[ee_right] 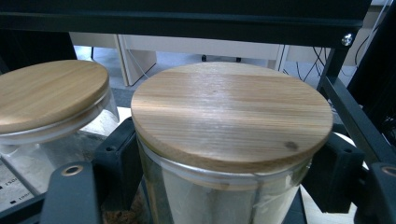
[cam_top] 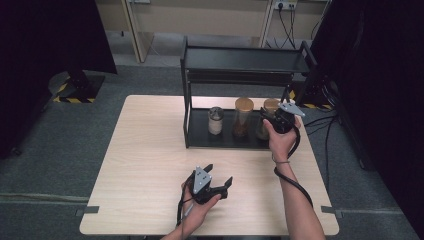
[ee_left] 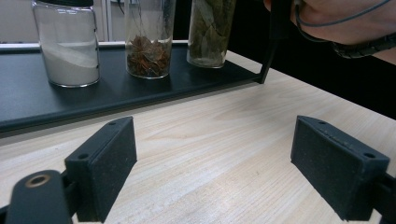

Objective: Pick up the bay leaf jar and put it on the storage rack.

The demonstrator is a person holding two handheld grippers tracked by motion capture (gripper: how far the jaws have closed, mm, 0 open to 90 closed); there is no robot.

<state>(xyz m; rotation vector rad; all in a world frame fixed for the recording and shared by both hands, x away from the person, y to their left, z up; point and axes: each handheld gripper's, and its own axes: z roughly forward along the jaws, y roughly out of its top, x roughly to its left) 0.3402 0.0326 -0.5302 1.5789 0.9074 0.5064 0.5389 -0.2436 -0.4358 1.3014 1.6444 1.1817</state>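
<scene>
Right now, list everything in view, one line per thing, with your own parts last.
Table: one, light wood, centre of the grey floor.
Rack: one, black, two shelves, at the table's far edge.
Jar with dark lid: one, clear, white contents, left on the lower shelf.
Jars with wooden lids: two, clear, brown contents; middle jar, right jar.
Cables: several, black, by the back wall.
Left tongs: black, open, low over the table's near side.
Right tongs: black, shut on the right jar below its lid.
Hands: two, one on each tool.
</scene>
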